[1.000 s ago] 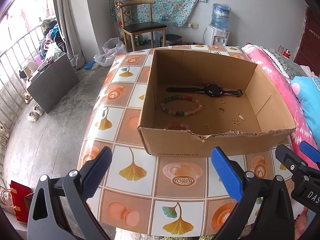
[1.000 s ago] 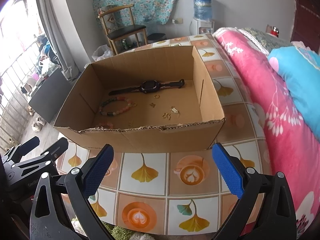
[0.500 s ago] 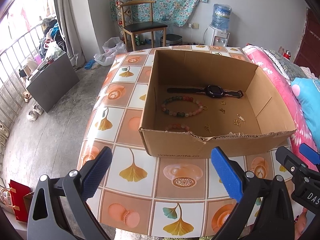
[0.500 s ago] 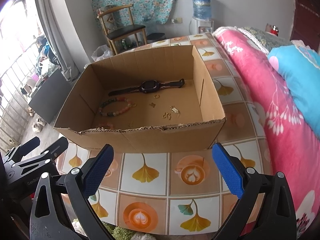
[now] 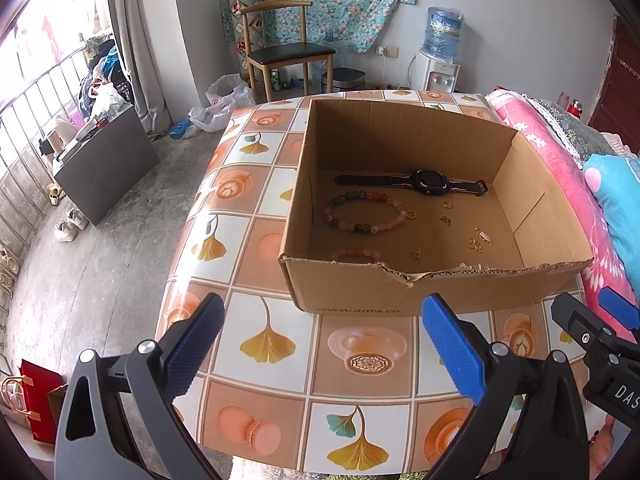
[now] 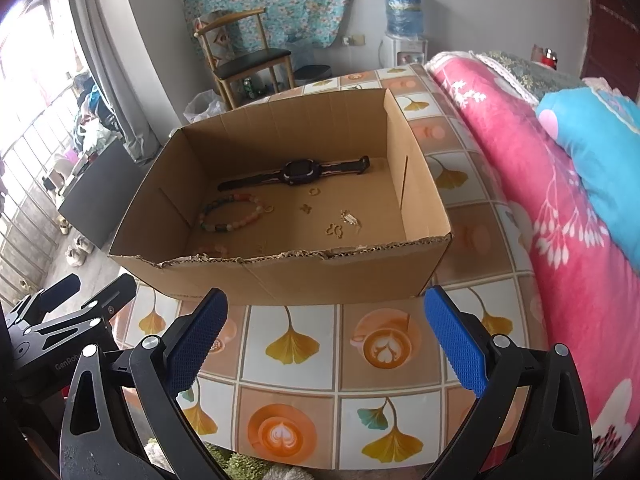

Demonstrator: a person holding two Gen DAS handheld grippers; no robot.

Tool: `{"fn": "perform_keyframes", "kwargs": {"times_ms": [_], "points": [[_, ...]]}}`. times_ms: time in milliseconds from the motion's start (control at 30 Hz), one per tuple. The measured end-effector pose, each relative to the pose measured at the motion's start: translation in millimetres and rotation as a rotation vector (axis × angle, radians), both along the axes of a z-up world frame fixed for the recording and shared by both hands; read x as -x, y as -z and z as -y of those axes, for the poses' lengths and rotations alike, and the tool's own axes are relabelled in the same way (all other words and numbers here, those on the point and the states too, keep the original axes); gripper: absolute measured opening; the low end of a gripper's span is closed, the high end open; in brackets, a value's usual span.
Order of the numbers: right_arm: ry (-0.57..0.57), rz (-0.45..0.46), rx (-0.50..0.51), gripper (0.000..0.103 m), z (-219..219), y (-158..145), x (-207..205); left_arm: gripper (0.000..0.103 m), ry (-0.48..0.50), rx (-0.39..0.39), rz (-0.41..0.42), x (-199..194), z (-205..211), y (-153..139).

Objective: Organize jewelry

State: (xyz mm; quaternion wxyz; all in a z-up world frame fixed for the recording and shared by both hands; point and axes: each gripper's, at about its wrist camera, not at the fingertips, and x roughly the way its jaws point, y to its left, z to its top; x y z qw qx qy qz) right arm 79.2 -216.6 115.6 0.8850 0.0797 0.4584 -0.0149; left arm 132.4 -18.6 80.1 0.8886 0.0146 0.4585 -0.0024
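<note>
Jewelry lot: watch (image 5: 430, 182), bead bracelet (image 5: 366, 212), second bracelet (image 5: 354, 254) and small gold pieces (image 5: 476, 238) lie inside cardboard box (image 5: 400, 292) mid-desk (image 5: 276, 344); left gripper (image 5: 320, 344) and right gripper (image 6: 326, 338) both released, empty, near edge; stage undecidable, either sorting pending or finished.

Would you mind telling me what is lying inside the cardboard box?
Inside the cardboard box: a black watch, a multicoloured bead bracelet and small gold pieces. A pink bracelet is partly covered by the box's near wall.
</note>
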Motion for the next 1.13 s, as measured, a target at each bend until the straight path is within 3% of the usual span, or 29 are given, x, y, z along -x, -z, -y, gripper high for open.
{"fn": "perform_keyframes", "kwargs": {"times_ms": [1133], "points": [[0.006, 0.003, -0.008, 0.095, 3.1, -1.5, 2.9, 0.097, -0.005, 0.003, -0.005, 4.4, -1.1, 0.0]]}}
